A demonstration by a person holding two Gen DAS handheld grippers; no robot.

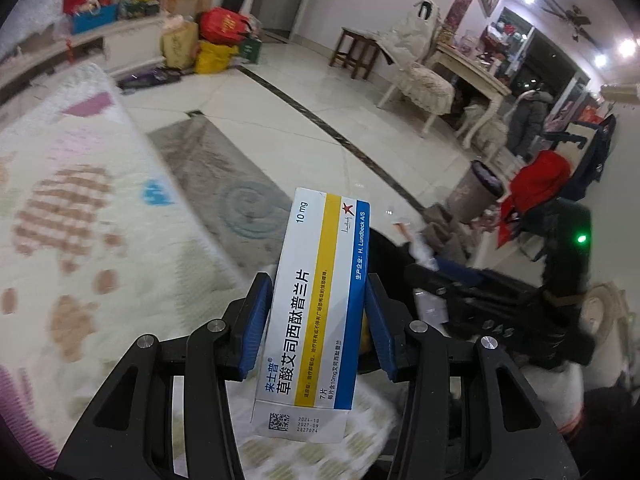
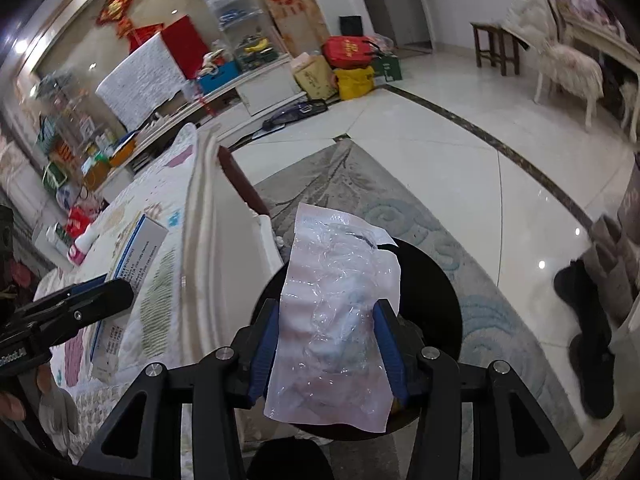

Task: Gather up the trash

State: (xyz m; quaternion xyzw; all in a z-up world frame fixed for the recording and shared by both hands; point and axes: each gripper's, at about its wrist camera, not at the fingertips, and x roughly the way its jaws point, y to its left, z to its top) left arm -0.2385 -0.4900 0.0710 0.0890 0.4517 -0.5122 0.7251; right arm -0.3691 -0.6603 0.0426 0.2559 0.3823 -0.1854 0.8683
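My left gripper (image 1: 318, 312) is shut on a white, yellow and blue medicine box (image 1: 316, 312), held above the edge of the patterned table cover (image 1: 80, 220). My right gripper (image 2: 328, 344) is shut on a crumpled clear plastic bag (image 2: 340, 312), held over a round black bin (image 2: 432, 300) on the floor beside the table. In the right wrist view the left gripper (image 2: 80, 304) shows at the left with the medicine box (image 2: 132, 256) in it. The right gripper (image 1: 500, 300) shows in the left wrist view at the right.
A grey patterned rug (image 2: 472, 280) lies under the bin. A tall bin (image 1: 476, 192), chairs (image 1: 416, 76) and a desk stand to the right. Bags and boxes (image 2: 348, 68) pile up by the far wall. Bottles and packets (image 2: 80, 240) sit at the table's far end.
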